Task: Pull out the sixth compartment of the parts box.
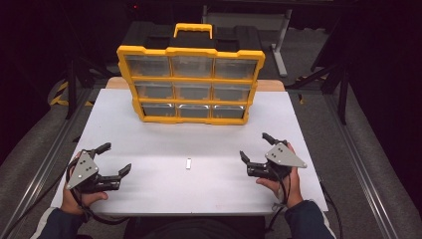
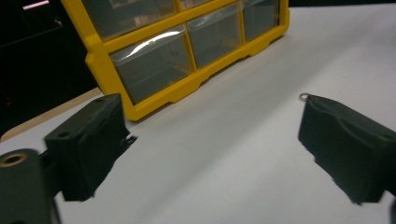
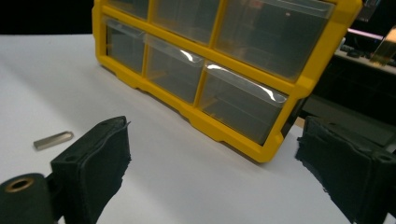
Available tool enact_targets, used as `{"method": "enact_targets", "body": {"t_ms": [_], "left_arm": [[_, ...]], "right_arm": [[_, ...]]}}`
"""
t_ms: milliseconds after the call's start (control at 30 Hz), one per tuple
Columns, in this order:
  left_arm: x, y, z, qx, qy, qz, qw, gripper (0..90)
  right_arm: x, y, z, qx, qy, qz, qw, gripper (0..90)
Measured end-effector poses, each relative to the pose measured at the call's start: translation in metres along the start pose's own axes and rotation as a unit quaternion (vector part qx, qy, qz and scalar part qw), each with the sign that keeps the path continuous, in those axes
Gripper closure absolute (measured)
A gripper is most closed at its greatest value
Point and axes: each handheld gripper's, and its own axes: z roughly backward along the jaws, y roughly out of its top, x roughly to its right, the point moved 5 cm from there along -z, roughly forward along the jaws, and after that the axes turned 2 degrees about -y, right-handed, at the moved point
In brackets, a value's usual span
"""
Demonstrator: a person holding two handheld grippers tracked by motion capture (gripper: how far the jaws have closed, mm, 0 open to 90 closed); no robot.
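Observation:
A small silver metal piece (image 1: 188, 163) lies flat on the white table (image 1: 164, 189), midway between my two grippers. In the right gripper view the metal piece (image 3: 53, 139) sits left of the jaws; in the left gripper view only the tip of the metal piece (image 2: 304, 97) peeks over the right jaw. A yellow organizer with clear drawers (image 1: 191, 84) stands upright at the back (image 2: 154, 60) (image 3: 224, 70). My left gripper (image 1: 115, 159) rests low at the front left, open and holding nothing. My right gripper (image 1: 256, 147) at the front right is open too, jaws wide apart.
A black case with a yellow handle (image 1: 193, 32) stands behind the organizer. The table's wooden back edge (image 1: 117, 82) shows beside the organizer. Dark metal rails and frame legs (image 1: 343, 99) flank the table on both sides.

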Motion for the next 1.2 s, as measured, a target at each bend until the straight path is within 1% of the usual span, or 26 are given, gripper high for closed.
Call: {"method": "enact_targets", "body": {"t_ms": [33,67,100,133,167,200,233,300,333,367,400,433,533,700,800,833,933,1000,1100,1200], "left_arm": [[0.002,0.000,0.000,-0.002,-0.009,-0.008,0.9999,5.5],[0.002,0.000,0.000,-0.002,-0.009,-0.008,0.9999,6.1],[0.005,0.000,0.000,0.000,-0.013,-0.008,0.9999,7.0],[0.005,0.000,0.000,0.000,-0.013,-0.008,0.9999,7.0],[0.007,0.000,0.001,0.008,-0.020,-0.002,0.9998,7.0],[0.008,-0.001,0.002,0.011,-0.022,-0.003,0.9997,7.2],[0.009,-0.001,0.002,0.012,-0.025,-0.004,0.9996,7.2],[0.010,-0.002,0.002,0.012,-0.028,-0.006,0.9995,7.4],[0.010,-0.005,0.001,0.010,-0.033,-0.002,0.9994,7.8],[0.010,-0.005,0.001,0.010,-0.033,-0.002,0.9994,7.8],[0.010,-0.007,0.001,0.012,-0.036,0.006,0.9993,8.0],[0.011,-0.007,0.001,0.014,-0.036,0.007,0.9992,8.1],[0.012,-0.008,0.000,0.012,-0.040,0.007,0.9991,8.4],[0.015,-0.011,-0.005,0.001,-0.046,-0.001,0.9989,8.1],[0.015,-0.011,-0.005,-0.001,-0.045,0.000,0.9990,8.2],[0.015,-0.012,-0.006,-0.002,-0.046,-0.003,0.9989,8.2],[0.017,-0.014,-0.008,-0.007,-0.050,-0.004,0.9987,8.2],[0.018,-0.014,-0.009,-0.011,-0.052,-0.008,0.9985,8.2],[0.020,-0.014,-0.010,-0.013,-0.055,-0.012,0.9983,8.2],[0.020,-0.015,-0.010,-0.014,-0.059,-0.006,0.9982,8.2]], "right_arm": [[-0.003,0.000,0.001,0.001,0.000,0.009,1.0000,9.2],[-0.007,0.000,0.002,0.005,-0.003,0.019,0.9998,9.2],[-0.011,-0.001,0.003,0.008,-0.009,0.035,0.9993,9.5],[-0.011,-0.001,0.003,0.008,-0.009,0.035,0.9993,9.5],[-0.012,-0.001,0.003,0.008,-0.010,0.038,0.9992,9.6],[-0.014,-0.001,0.004,0.010,-0.008,0.035,0.9993,9.5],[-0.014,-0.001,0.004,0.012,-0.012,0.038,0.9991,9.5],[-0.014,-0.002,0.004,0.010,-0.015,0.041,0.9990,9.4],[-0.014,-0.003,0.002,0.006,-0.016,0.039,0.9991,9.3],[-0.014,-0.003,0.002,0.006,-0.016,0.039,0.9991,9.3],[-0.014,-0.003,0.001,0.007,-0.016,0.043,0.9989,9.8],[-0.014,-0.004,0.001,0.007,-0.016,0.043,0.9989,9.7],[-0.014,-0.004,-0.001,0.006,-0.016,0.047,0.9988,10.3],[-0.010,-0.003,-0.007,0.008,-0.018,0.048,0.9987,10.7],[-0.008,-0.002,-0.010,0.006,-0.020,0.047,0.9987,10.8],[-0.006,-0.003,-0.013,0.002,-0.026,0.052,0.9983,11.3],[-0.003,-0.002,-0.016,0.001,-0.029,0.053,0.9981,11.6],[0.001,-0.001,-0.018,-0.001,-0.039,0.060,0.9974,12.2],[0.007,0.002,-0.022,0.001,-0.044,0.058,0.9974,12.8],[0.011,0.005,-0.028,0.001,-0.054,0.072,0.9959,13.9]]}}
